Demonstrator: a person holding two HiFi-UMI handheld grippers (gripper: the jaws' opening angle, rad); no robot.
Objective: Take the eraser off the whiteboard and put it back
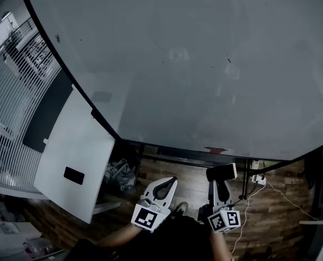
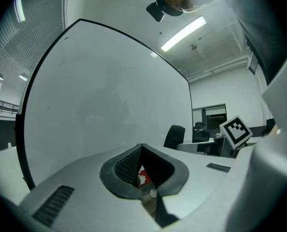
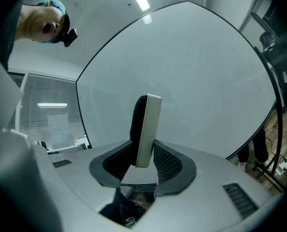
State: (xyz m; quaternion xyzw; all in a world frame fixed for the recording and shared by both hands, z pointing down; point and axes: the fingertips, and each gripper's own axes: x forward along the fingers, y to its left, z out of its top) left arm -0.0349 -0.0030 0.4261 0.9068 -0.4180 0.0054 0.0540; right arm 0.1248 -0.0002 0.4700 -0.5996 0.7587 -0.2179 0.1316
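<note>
In the grip of the right tool (image 3: 144, 153), the eraser (image 3: 148, 124) stands clamped upright, clear of the whiteboard (image 3: 196, 66) ahead; the left tool (image 2: 142, 148) alongside is closed, empty.

So it's one whiteboard (image 1: 205, 64), one eraser (image 1: 222, 172), one office chair (image 2: 173, 135), and two grippers: left gripper (image 1: 173, 180), right gripper (image 1: 220, 184).

no legible txt, no labels, nos.
</note>
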